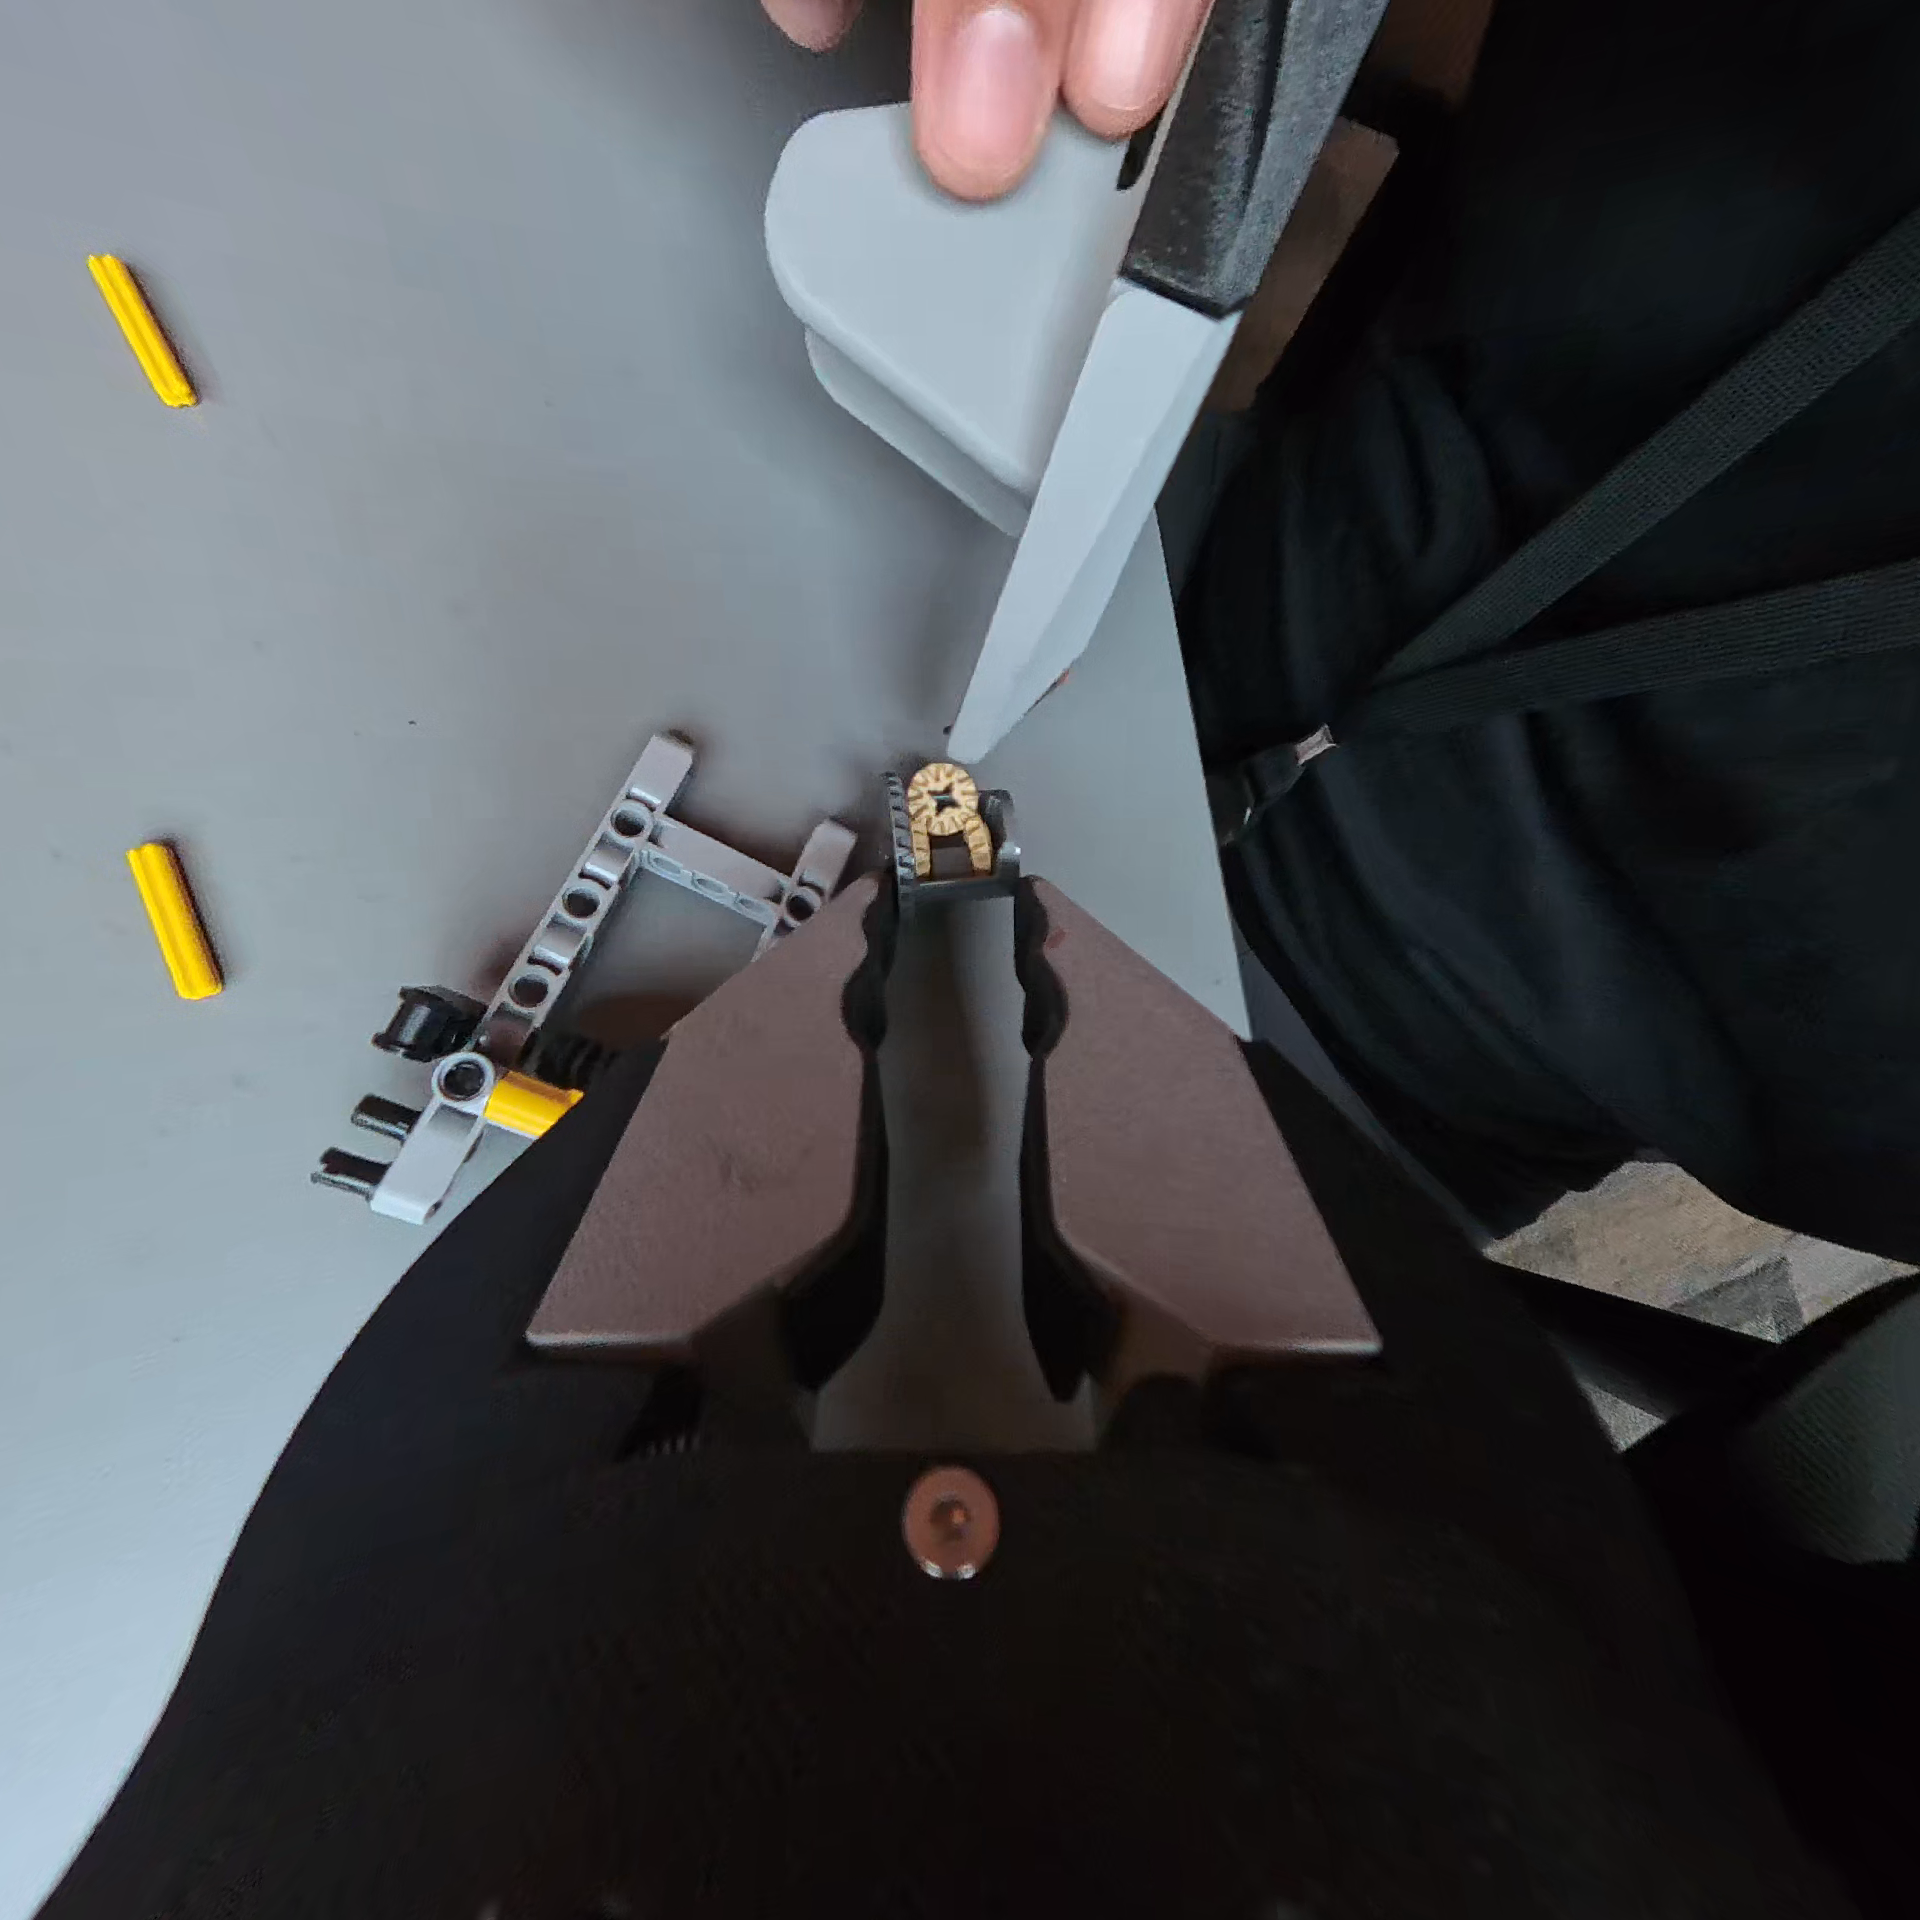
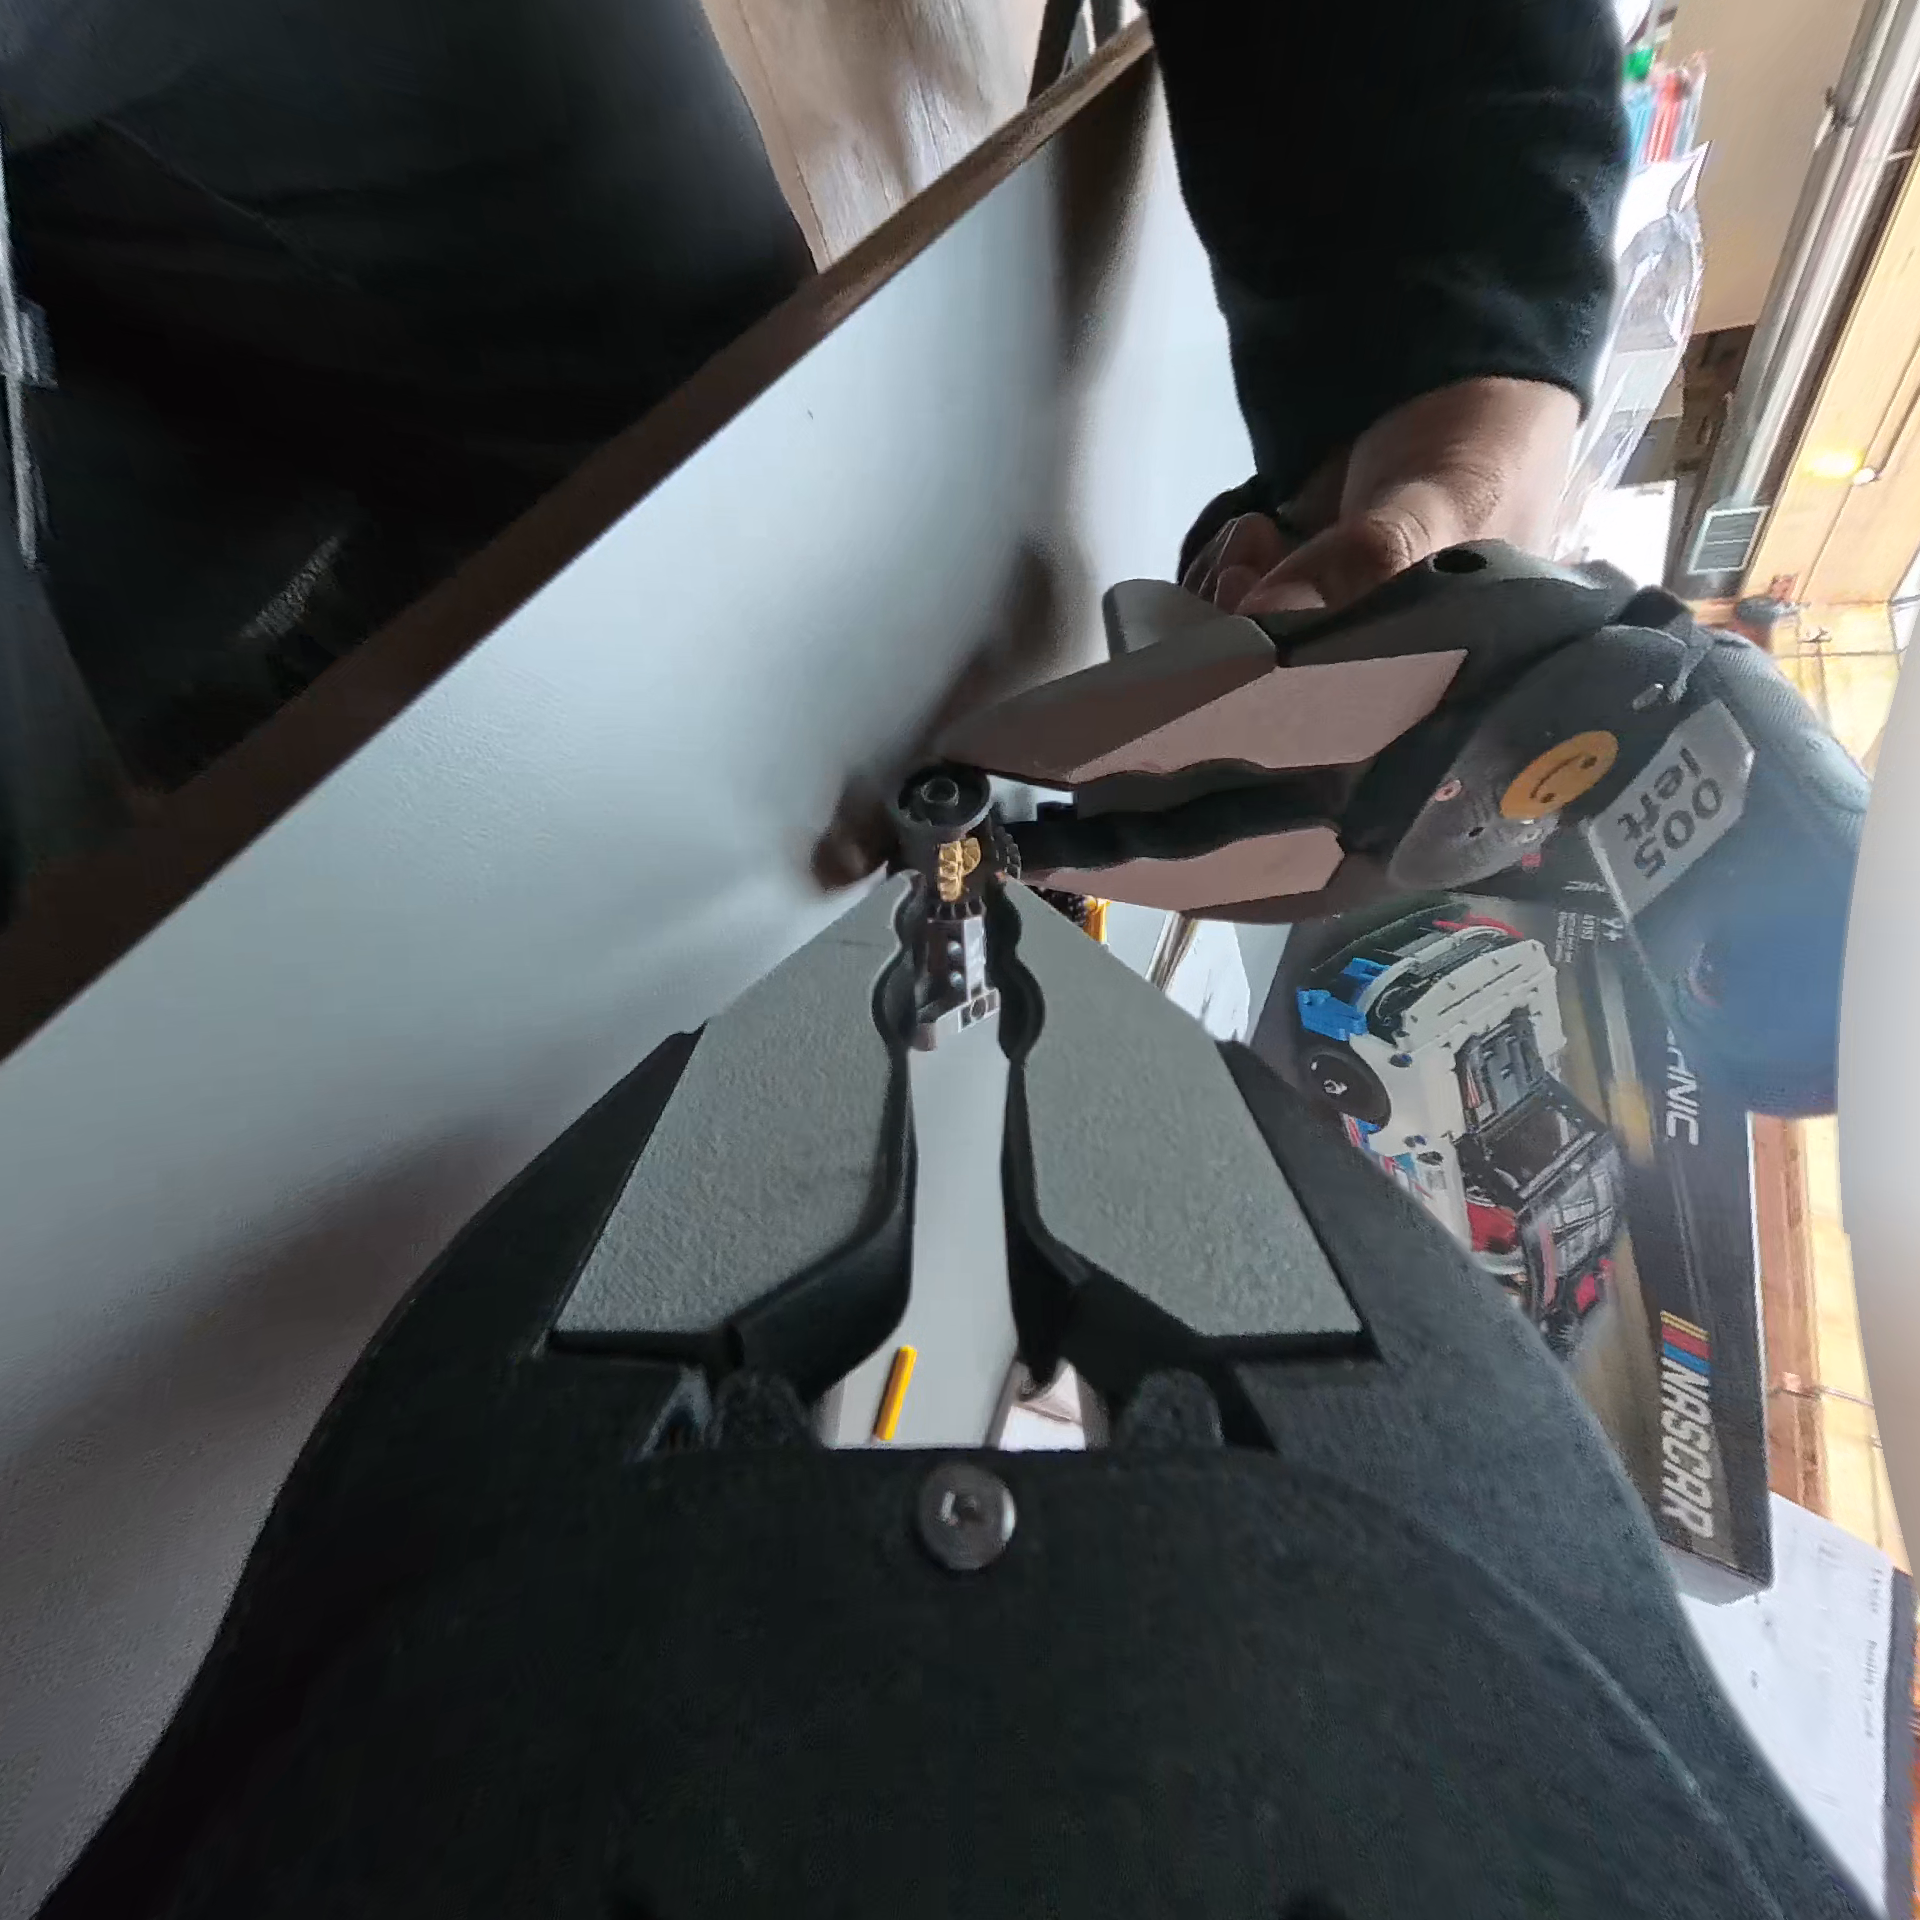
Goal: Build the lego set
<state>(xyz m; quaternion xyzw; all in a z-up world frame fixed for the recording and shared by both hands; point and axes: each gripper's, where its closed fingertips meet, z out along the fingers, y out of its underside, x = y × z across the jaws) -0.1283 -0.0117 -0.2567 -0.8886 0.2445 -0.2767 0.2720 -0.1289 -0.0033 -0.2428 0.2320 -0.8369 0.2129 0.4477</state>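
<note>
In the left wrist view, the left gripper is closed to a narrow gap on a small dark gear piece with a tan gear in it, held at the fingertips just above centre, while the tip of the right gripper comes down from above and nearly touches that piece. The right wrist view shows the right gripper narrowly closed too, a dark and grey part between its fingers, its tips meeting the gear piece. On the grey table lie a grey beam frame at centre left and two yellow rods at the left edge; a picture box stands at the right in the right wrist view.
</note>
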